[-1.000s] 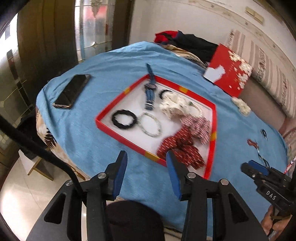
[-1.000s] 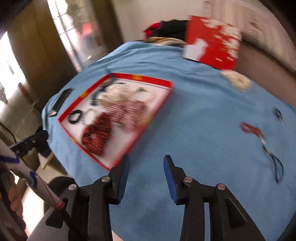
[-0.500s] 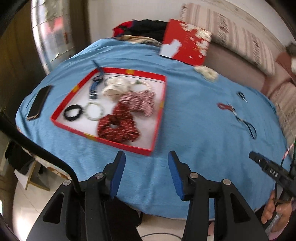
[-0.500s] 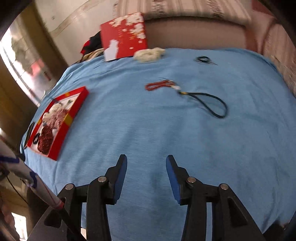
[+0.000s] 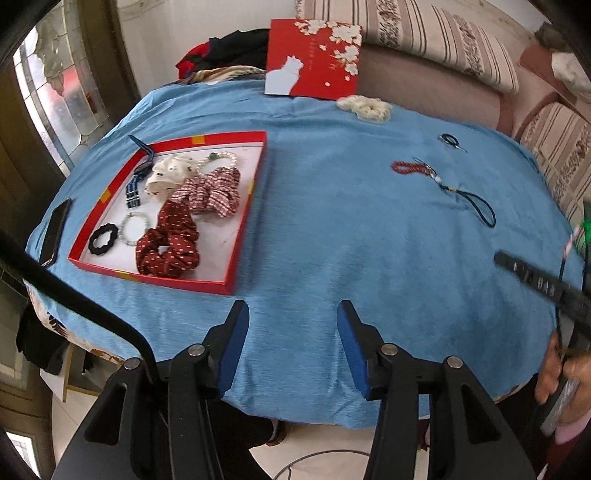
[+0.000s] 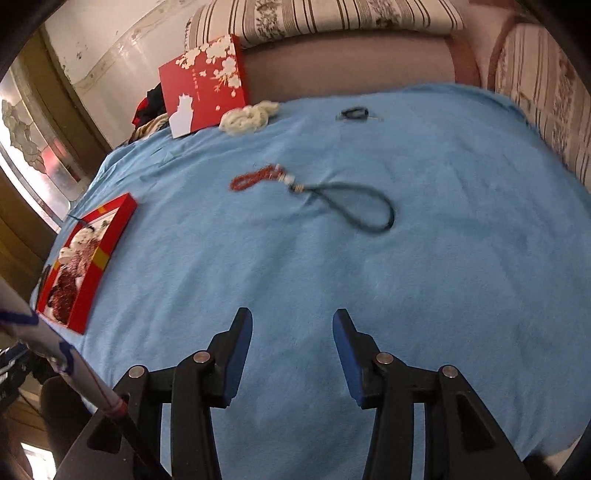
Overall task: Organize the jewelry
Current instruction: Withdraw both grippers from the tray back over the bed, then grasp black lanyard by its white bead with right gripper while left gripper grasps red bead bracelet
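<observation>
A red-rimmed tray (image 5: 243, 225) (image 6: 94, 264) on the blue cloth holds scrunchies (image 5: 168, 242), bracelets (image 5: 133, 229), a black ring band (image 5: 103, 240) and a striped watch strap (image 5: 137, 182). Loose on the cloth lie a red bead strand joined to a dark cord loop (image 5: 476, 203) (image 6: 354, 205), a small dark clip (image 5: 451, 140) (image 6: 355, 112) and a cream scrunchie (image 5: 365, 107) (image 6: 249, 116). My left gripper (image 5: 291, 339) is open and empty over the near edge, right of the tray. My right gripper (image 6: 292, 350) is open and empty, well short of the cord.
A red box lid (image 5: 312, 59) (image 6: 203, 83) leans against the sofa at the back. A black phone (image 5: 55, 230) lies left of the tray. Striped cushions (image 5: 436, 35) line the back and right. The right gripper's body (image 5: 535, 284) shows at the left view's right edge.
Both grippers have swung right, away from the tray. The tray has slid to the left in both views and the loose cord and beads now lie ahead of the right gripper.
</observation>
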